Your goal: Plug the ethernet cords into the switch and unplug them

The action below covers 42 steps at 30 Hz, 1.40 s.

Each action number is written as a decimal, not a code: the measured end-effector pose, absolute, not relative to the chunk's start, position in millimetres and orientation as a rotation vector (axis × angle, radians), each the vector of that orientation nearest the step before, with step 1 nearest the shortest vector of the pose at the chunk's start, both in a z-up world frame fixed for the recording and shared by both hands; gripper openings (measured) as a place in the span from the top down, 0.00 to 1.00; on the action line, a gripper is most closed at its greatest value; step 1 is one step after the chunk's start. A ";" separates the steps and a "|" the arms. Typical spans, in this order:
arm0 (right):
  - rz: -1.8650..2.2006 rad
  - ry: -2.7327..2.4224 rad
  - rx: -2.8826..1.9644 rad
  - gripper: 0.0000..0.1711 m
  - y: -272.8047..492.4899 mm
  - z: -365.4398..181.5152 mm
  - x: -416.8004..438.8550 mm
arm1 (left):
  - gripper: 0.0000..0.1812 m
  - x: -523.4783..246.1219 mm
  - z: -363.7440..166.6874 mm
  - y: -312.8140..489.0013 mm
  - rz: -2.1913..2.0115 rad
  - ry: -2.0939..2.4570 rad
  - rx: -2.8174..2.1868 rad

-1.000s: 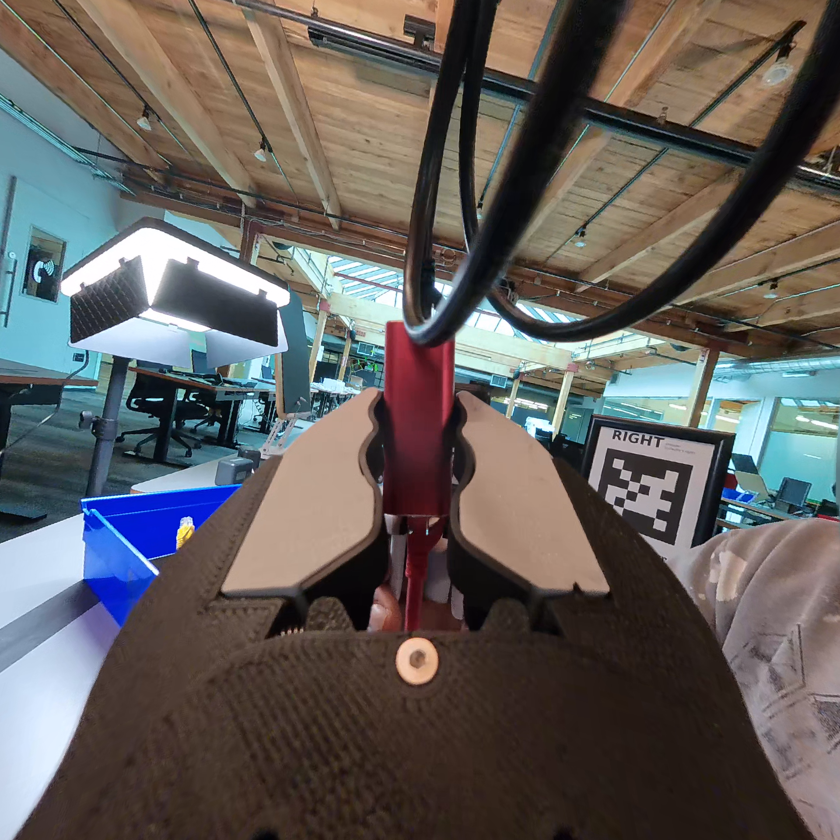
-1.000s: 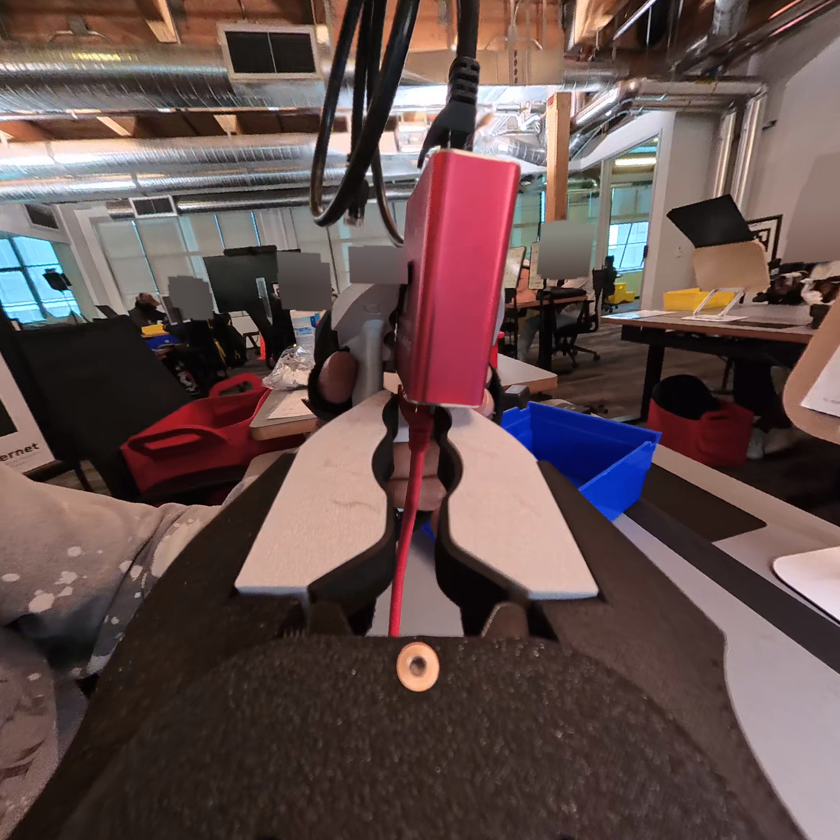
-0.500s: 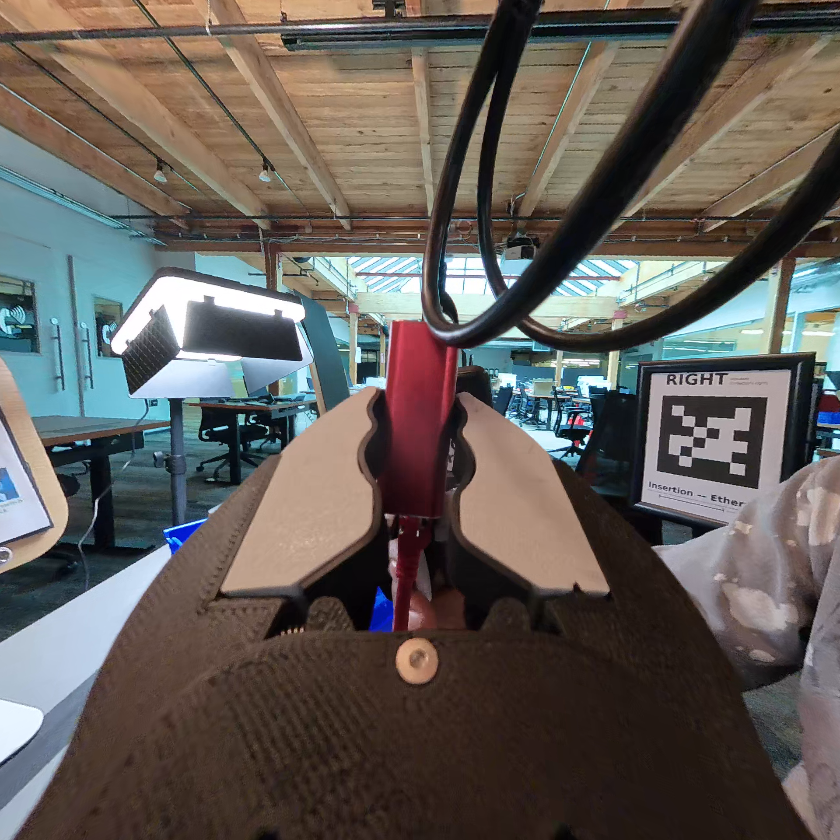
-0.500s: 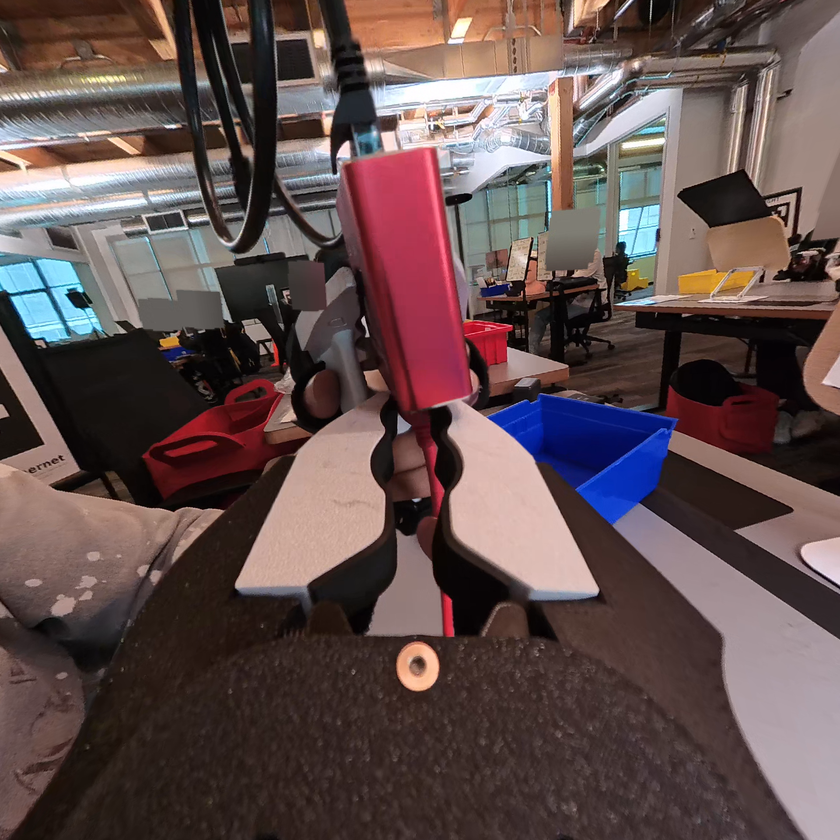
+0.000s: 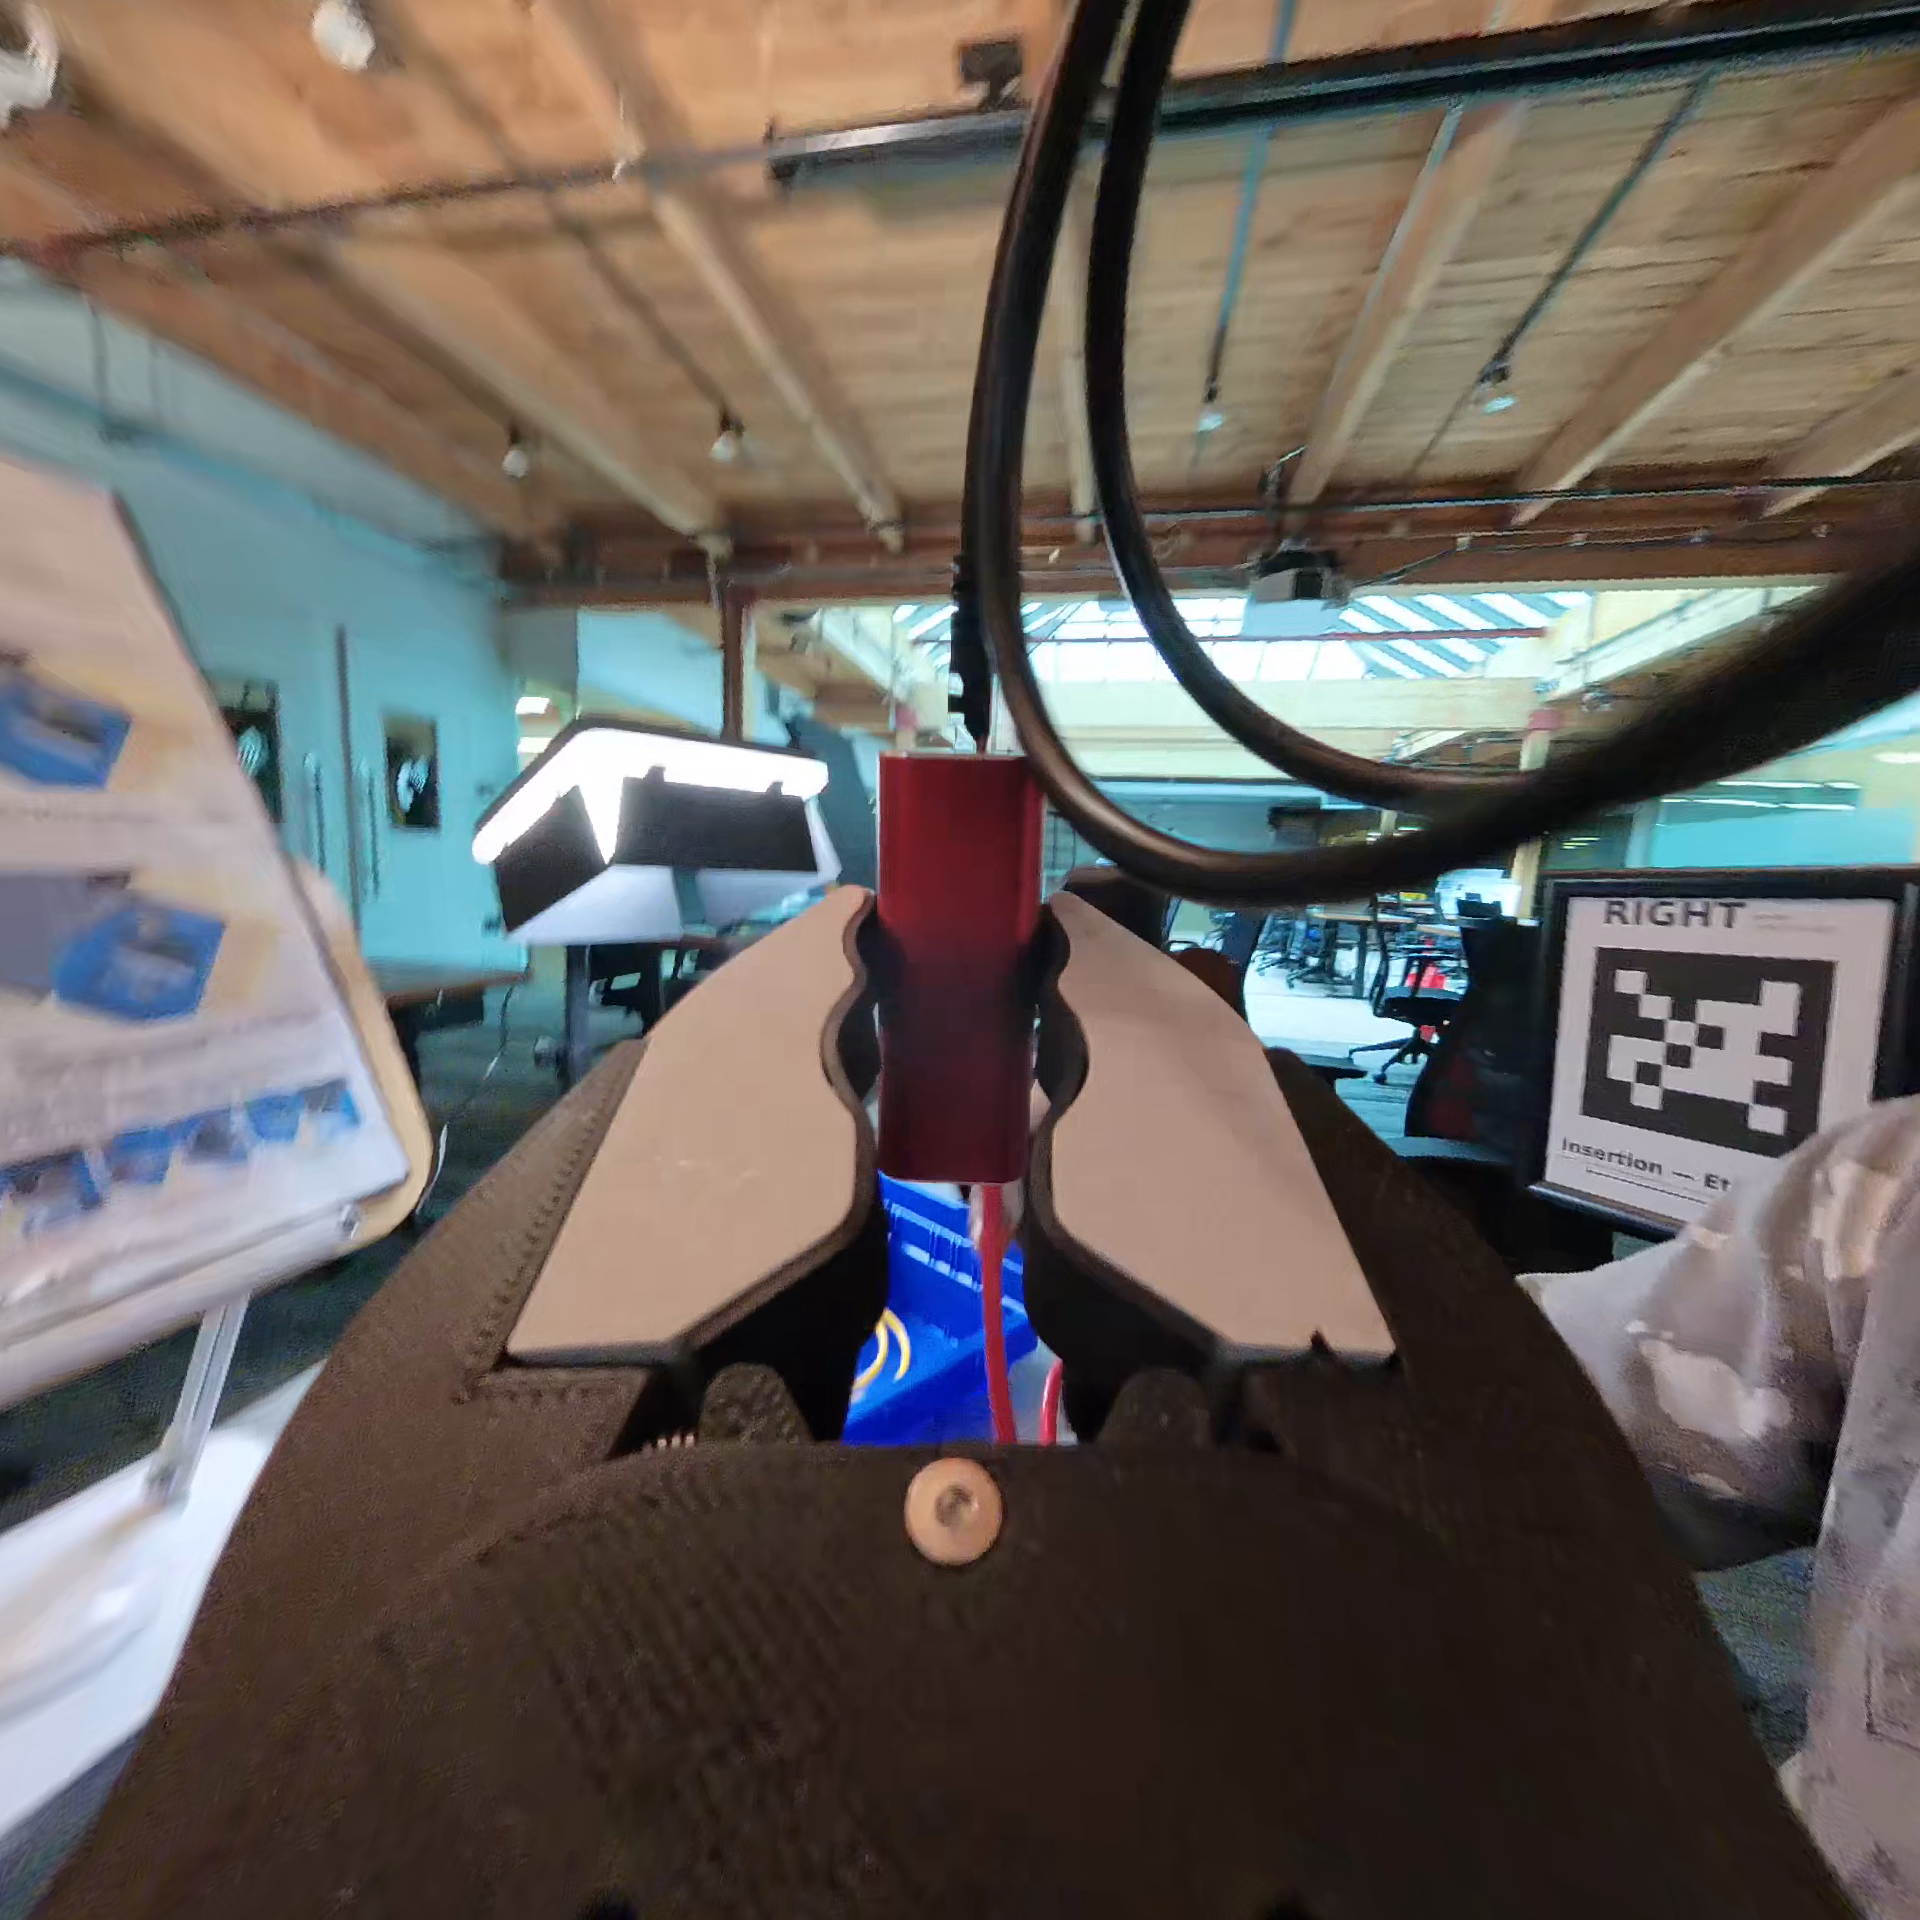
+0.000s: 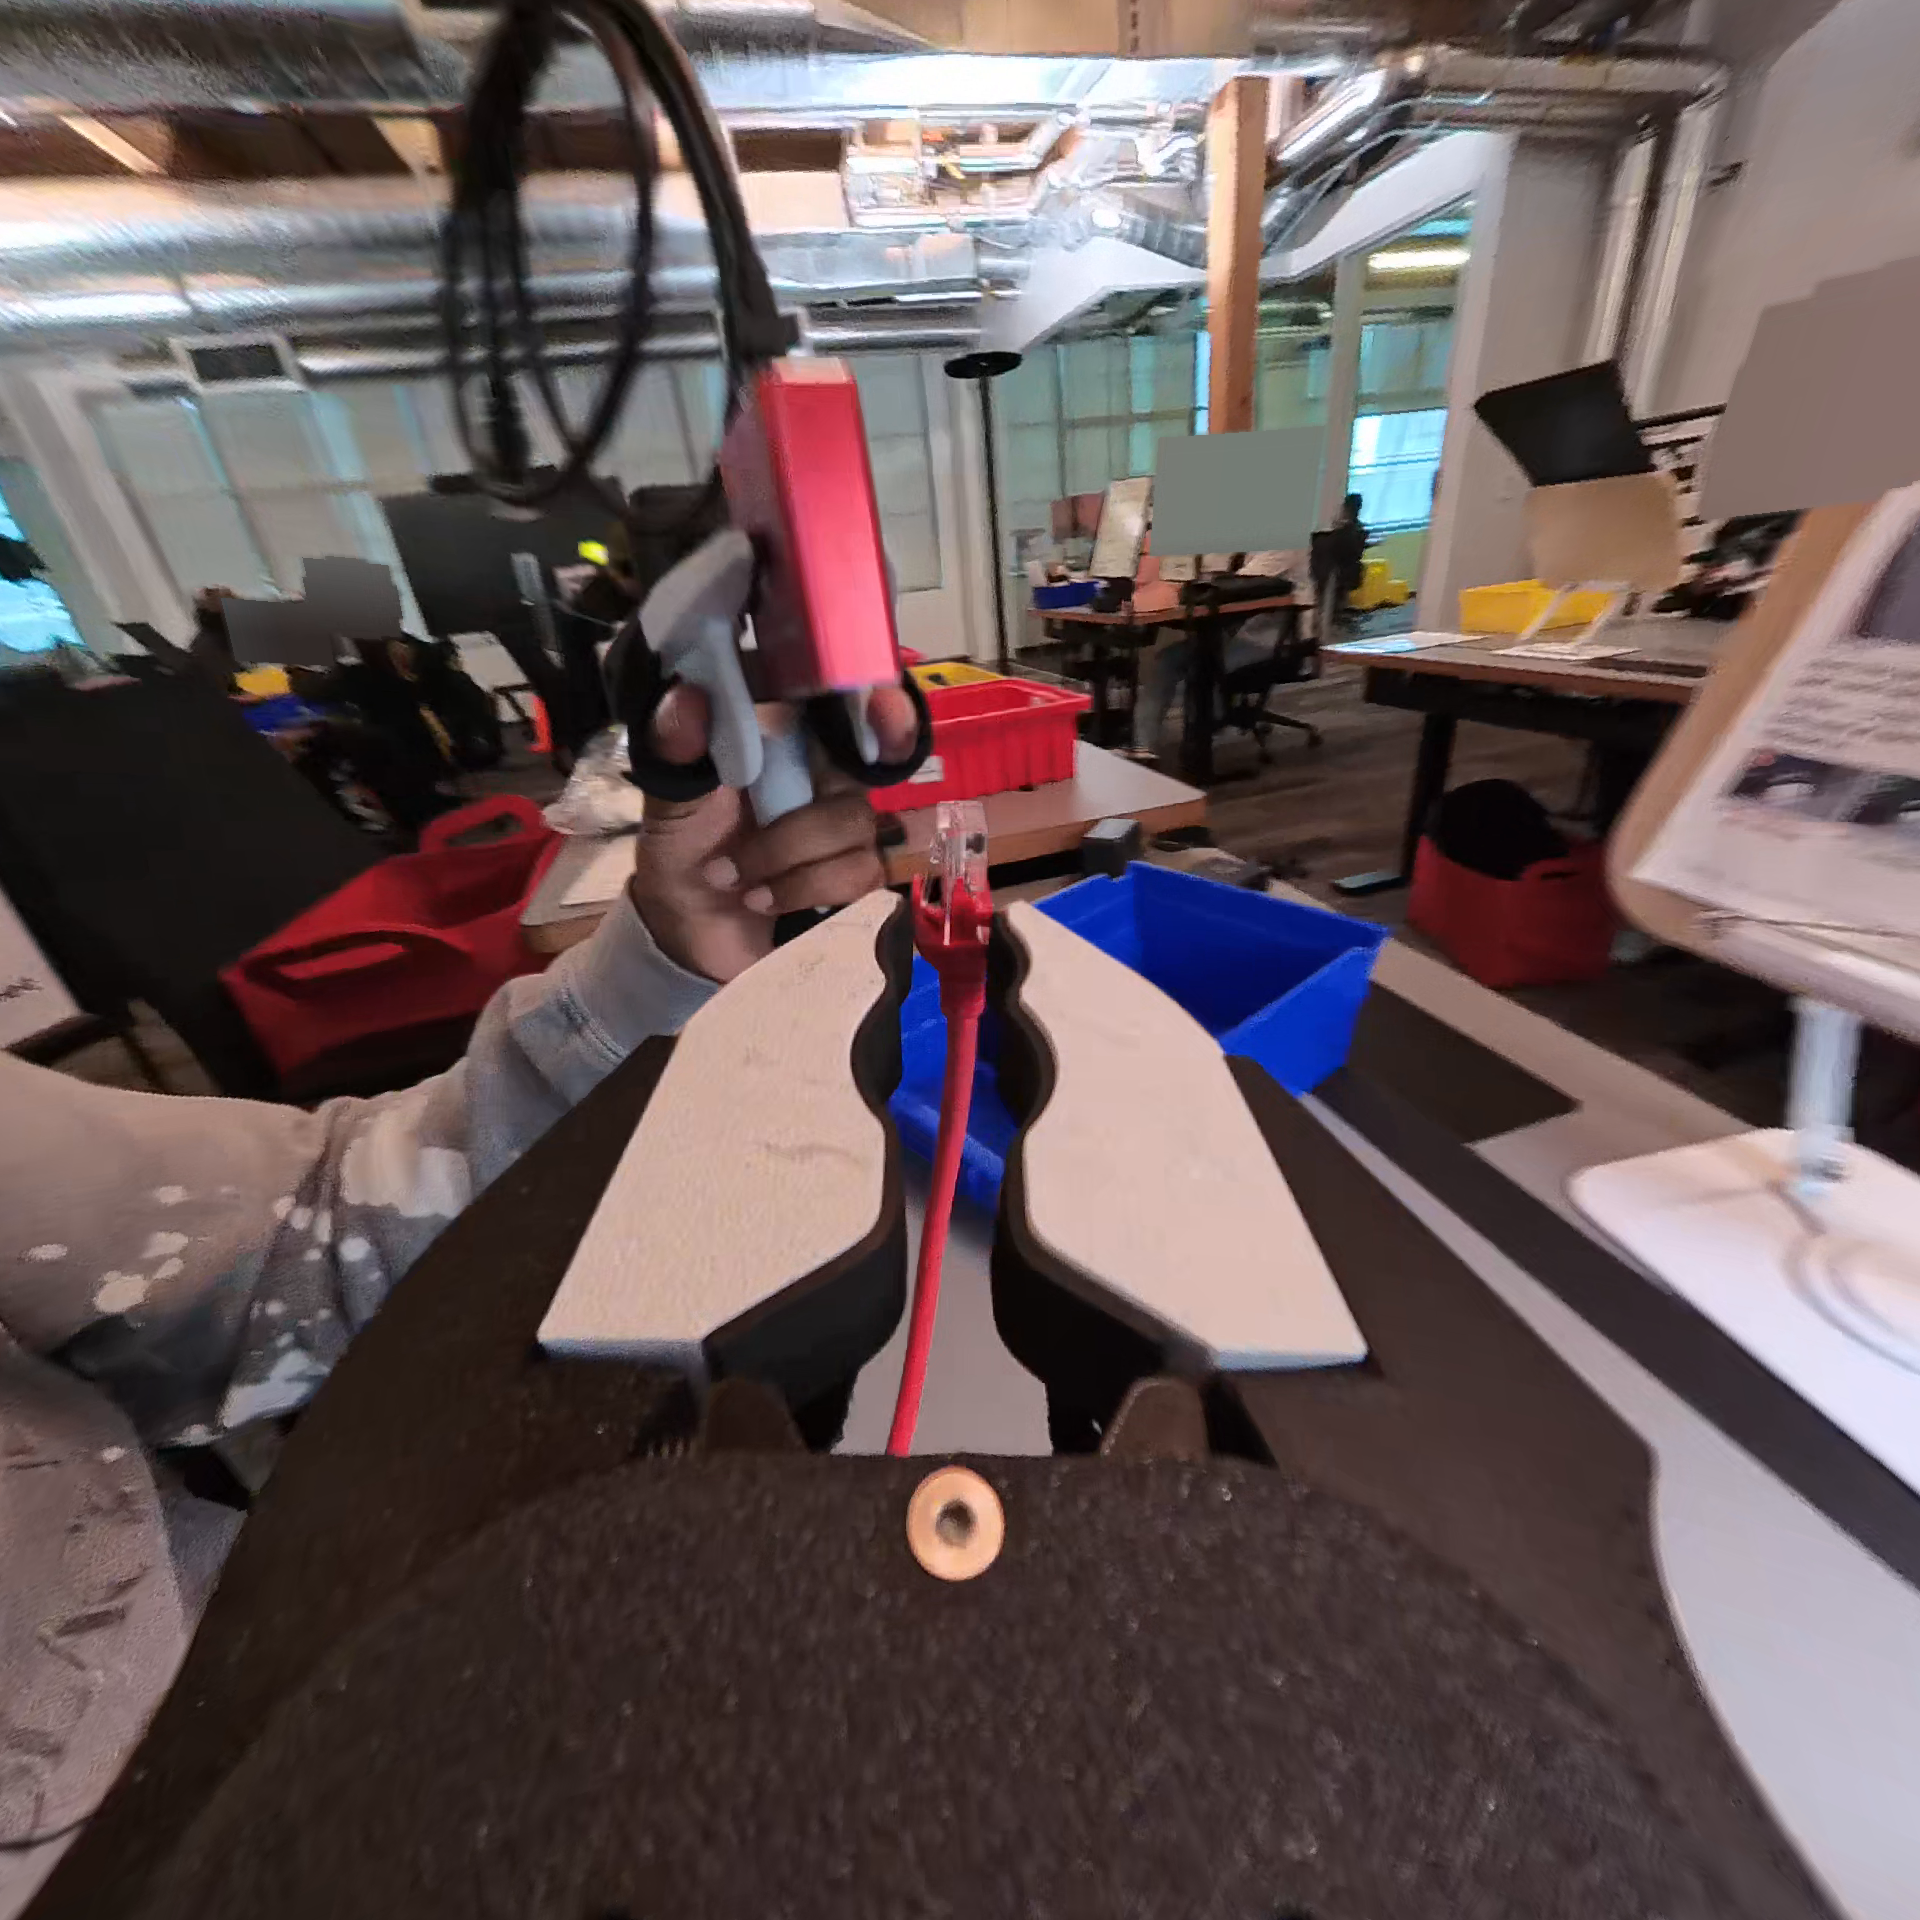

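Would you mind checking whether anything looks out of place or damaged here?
Nothing looks damaged. The red cord, gripped by the right gripper, is apart from the red switch, its clear plug bare. The left gripper holds the switch in the air, black cables dangling from its top.

Open-plan industrial office, part lab. Overhead: exposed timber ceiling (image 5: 852, 260) with beams and track lights, silver ventilation ducts (image 6: 312, 239) on the other side. Around: rows of desks (image 6: 1527, 665) with black office chairs (image 6: 1262, 675), tall windows (image 6: 1101, 436), blue-green walls (image 5: 343, 623). On and near the worktable (image 6: 1766, 1558): blue parts bin (image 6: 1247, 956), red bins (image 6: 987, 727), yellow bin (image 6: 1507, 606), a softbox light on a stand (image 5: 655, 810), a framed marker sign (image 5: 1714, 1039), an instruction sheet on a clipboard stand (image 5: 156, 935).
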State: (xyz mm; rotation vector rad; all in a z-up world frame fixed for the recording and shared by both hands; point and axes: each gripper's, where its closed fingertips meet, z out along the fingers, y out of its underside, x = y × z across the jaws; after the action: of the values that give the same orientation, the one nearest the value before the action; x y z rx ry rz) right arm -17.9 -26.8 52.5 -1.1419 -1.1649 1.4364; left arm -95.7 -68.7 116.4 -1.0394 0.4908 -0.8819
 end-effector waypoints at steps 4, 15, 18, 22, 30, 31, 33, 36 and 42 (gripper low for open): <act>1.238 -1.139 -1.199 0.92 21.7 76.0 21.1 | 0.85 -103.7 95.4 -43.7 -0.908 0.427 -1.174; 0.667 -1.234 -1.559 0.92 189.7 41.1 73.6 | 0.85 -86.1 73.8 -26.6 -0.884 0.443 -1.305; 0.814 -1.125 -1.815 0.92 226.2 -21.8 92.0 | 0.85 -82.0 72.6 -27.2 -0.897 0.453 -1.313; 0.861 -1.137 -2.008 0.92 240.2 -91.3 117.7 | 0.85 -80.2 69.4 -26.6 -0.894 0.471 -1.334; -0.021 -1.481 -2.210 0.93 246.6 -151.2 191.1 | 0.85 -75.0 55.5 -16.9 -0.914 0.469 -1.395; -0.107 -1.502 -2.193 0.87 246.8 -148.3 197.0 | 0.85 -73.9 53.3 -15.3 -0.921 0.465 -1.406; -0.185 -1.476 -2.200 0.77 245.4 -136.9 206.2 | 0.85 -71.4 48.8 -12.7 -0.933 0.458 -1.428; -0.222 -1.388 -2.126 0.72 243.9 -101.0 213.6 | 0.85 -67.4 42.3 -9.6 -0.940 0.460 -1.462; 0.240 -1.351 -1.800 0.73 180.1 -24.1 147.3 | 0.85 -55.9 26.1 -3.7 -0.950 0.489 -1.533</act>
State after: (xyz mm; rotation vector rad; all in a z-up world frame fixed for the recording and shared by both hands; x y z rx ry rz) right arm 147.3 180.1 -24.1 -1.8002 -1.3510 0.2403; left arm -55.9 -3.7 26.1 -1.5329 0.4886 -0.9501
